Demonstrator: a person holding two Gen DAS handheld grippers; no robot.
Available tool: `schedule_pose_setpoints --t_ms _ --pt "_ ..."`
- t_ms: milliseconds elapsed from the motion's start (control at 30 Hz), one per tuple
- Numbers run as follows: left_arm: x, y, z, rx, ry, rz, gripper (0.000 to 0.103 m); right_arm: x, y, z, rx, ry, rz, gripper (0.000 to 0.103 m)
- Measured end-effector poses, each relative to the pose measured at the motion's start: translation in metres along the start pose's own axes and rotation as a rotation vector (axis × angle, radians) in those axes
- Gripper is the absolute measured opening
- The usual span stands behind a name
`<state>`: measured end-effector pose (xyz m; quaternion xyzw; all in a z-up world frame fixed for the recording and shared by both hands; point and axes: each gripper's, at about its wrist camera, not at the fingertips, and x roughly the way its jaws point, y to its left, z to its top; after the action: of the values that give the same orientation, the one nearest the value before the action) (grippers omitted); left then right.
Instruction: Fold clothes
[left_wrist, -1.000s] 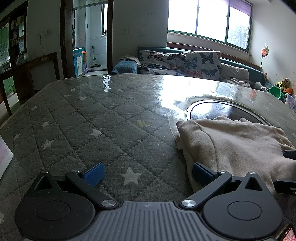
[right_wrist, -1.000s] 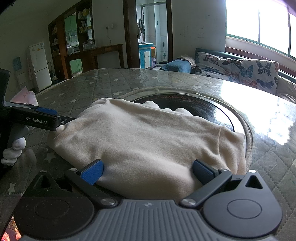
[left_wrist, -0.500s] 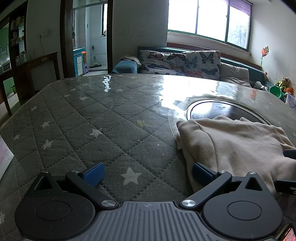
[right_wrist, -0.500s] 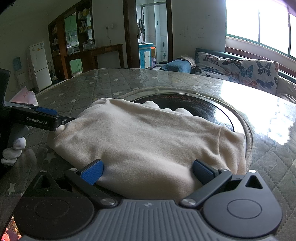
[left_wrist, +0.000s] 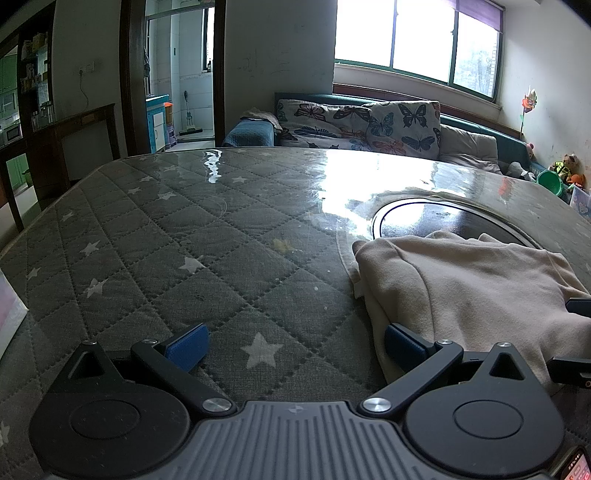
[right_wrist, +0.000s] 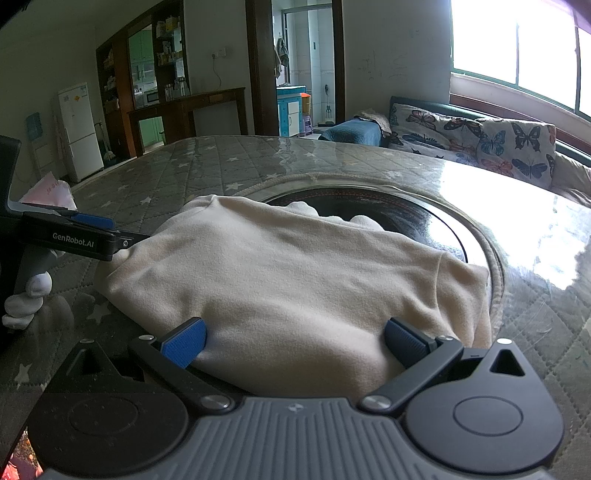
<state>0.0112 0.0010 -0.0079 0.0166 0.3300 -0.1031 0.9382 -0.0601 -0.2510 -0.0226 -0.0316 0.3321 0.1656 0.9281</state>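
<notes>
A cream fleece garment lies bunched on the grey quilted star-pattern tabletop, partly over the dark round inset. It also shows in the left wrist view at the right. My left gripper is open, its right blue pad touching the garment's left edge, with bare table between the pads. My right gripper is open at the garment's near edge, the cloth bulging between its pads. The left gripper's side shows in the right wrist view at the garment's left end.
The table has a glossy cover and a dark round inset. A pink-white paper lies at the table's left edge. A sofa with butterfly cushions stands behind the table.
</notes>
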Motion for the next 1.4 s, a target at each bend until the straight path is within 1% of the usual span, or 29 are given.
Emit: schedule_pose_setpoints --t_ms 500,600,733,867,967,1033,1133,1167,1233,1333,1400 --pt "-0.001 0.0 0.0 0.006 0.001 0.004 0.103 -0.001 0.0 0.0 -0.007 -0.004 -0.005 0.103" --pt "-0.001 -0.001 0.0 0.007 0.001 0.005 0.103 -0.005 -0.001 0.0 -0.001 -0.019 0.0 0.103" --pt "-0.002 -0.001 0.001 0.007 0.006 0.0 0.103 -0.016 -0.004 0.004 0.006 -0.04 -0.018 0.103" --pt "-0.004 0.0 0.005 -0.019 0.02 -0.021 0.103 -0.035 -0.023 0.012 0.051 -0.085 -0.057 0.103" --pt "-0.004 -0.007 0.011 -0.033 0.029 -0.056 0.103 -0.035 -0.049 0.017 0.116 -0.069 -0.13 0.103" --pt "-0.004 -0.011 0.015 -0.042 0.036 -0.079 0.103 -0.032 -0.067 0.018 0.175 -0.052 -0.156 0.101" --pt "-0.004 -0.018 0.021 -0.056 0.045 -0.114 0.103 -0.025 -0.089 0.018 0.268 -0.024 -0.152 0.097" --pt "-0.003 -0.021 0.023 -0.051 0.051 -0.114 0.103 -0.023 -0.095 0.018 0.289 -0.017 -0.147 0.096" --pt "-0.006 -0.022 0.027 -0.067 0.058 -0.105 0.102 -0.019 -0.1 0.018 0.305 -0.005 -0.142 0.094" --pt "-0.023 -0.015 0.034 -0.103 0.005 -0.149 0.103 -0.015 -0.102 0.016 0.306 0.007 -0.12 0.091" --pt "-0.029 -0.013 0.037 -0.105 0.003 -0.16 0.103 -0.013 -0.101 0.015 0.306 0.013 -0.105 0.089"
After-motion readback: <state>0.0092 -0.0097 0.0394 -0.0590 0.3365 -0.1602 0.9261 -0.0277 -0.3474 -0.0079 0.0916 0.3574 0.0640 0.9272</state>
